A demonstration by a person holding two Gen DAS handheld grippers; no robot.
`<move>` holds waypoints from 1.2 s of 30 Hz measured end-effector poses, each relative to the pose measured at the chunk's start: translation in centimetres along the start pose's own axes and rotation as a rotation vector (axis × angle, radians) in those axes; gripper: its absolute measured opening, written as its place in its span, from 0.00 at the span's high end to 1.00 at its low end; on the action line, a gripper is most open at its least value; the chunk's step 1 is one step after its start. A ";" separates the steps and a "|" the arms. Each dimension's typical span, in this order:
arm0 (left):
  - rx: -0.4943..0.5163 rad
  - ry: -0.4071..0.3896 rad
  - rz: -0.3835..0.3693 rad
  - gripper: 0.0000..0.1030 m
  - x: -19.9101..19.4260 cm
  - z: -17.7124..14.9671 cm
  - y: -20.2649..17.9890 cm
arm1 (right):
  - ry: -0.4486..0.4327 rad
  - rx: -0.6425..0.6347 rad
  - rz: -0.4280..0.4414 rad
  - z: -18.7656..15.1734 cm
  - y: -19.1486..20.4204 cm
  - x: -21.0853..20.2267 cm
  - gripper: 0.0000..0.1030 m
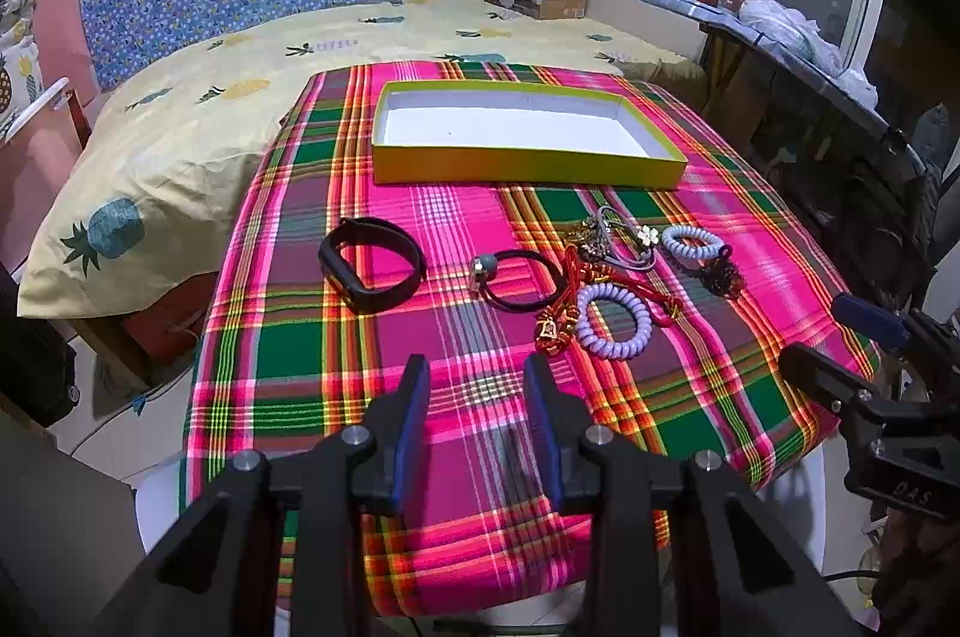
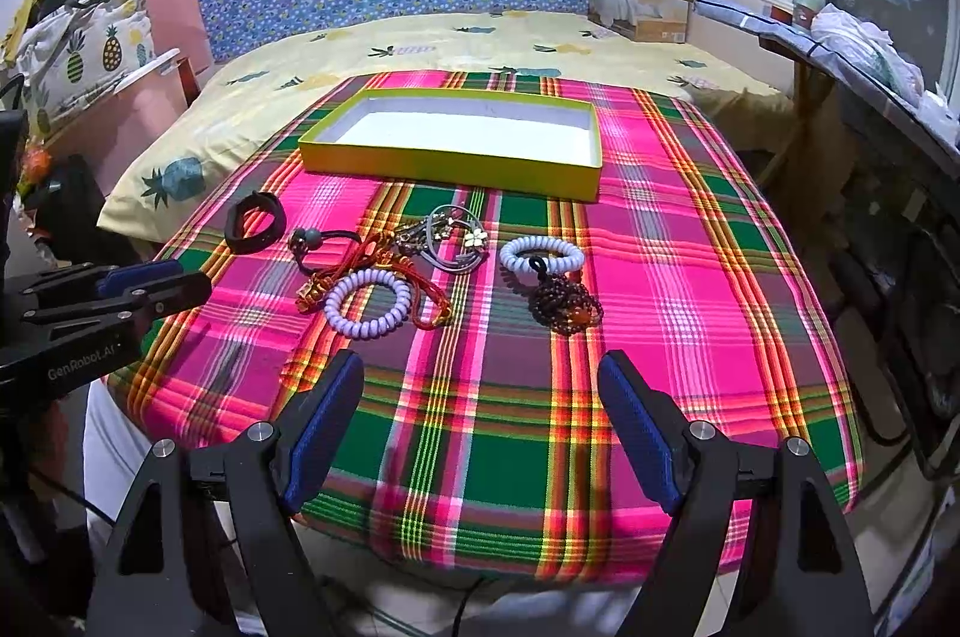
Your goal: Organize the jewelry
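Both sets of jaws stand released and hold nothing. We hold the left gripper (image 1: 477, 385) over the near edge of the plaid cloth (image 1: 456, 229), its jaws narrowly parted. We hold the right gripper (image 2: 480, 385) over the same edge, its jaws spread wide. On the cloth lie a black band (image 1: 371, 266), a black hair tie (image 1: 519, 280), a red cord charm (image 1: 567, 313), two pale coil ties (image 1: 613, 320) (image 1: 693, 242), a tangle of bracelets (image 1: 615, 236) and a dark bead string (image 2: 564, 304). Behind them sits the yellow tray (image 1: 522, 169), its white floor bare. All jewelry lies outside the tray.
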State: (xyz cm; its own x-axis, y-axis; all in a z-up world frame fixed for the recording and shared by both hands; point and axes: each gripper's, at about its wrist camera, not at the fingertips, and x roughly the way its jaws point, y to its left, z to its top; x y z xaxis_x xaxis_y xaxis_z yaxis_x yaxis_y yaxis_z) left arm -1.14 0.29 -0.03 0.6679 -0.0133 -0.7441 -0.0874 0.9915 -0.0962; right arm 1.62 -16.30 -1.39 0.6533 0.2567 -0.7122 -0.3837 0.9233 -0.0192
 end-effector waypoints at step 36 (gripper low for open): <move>-0.007 -0.017 -0.022 0.67 0.4 0.2 0.0 | 0.005 -0.005 0.004 -0.2 0.2 -0.1 0.22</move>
State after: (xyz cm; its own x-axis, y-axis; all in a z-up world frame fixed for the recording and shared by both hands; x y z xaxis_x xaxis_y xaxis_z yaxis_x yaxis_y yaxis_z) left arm -0.70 0.29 -0.17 0.6819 -0.0326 -0.7307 -0.0781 0.9900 -0.1171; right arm 1.35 -16.22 -1.42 0.6487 0.2591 -0.7156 -0.3896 0.9208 -0.0199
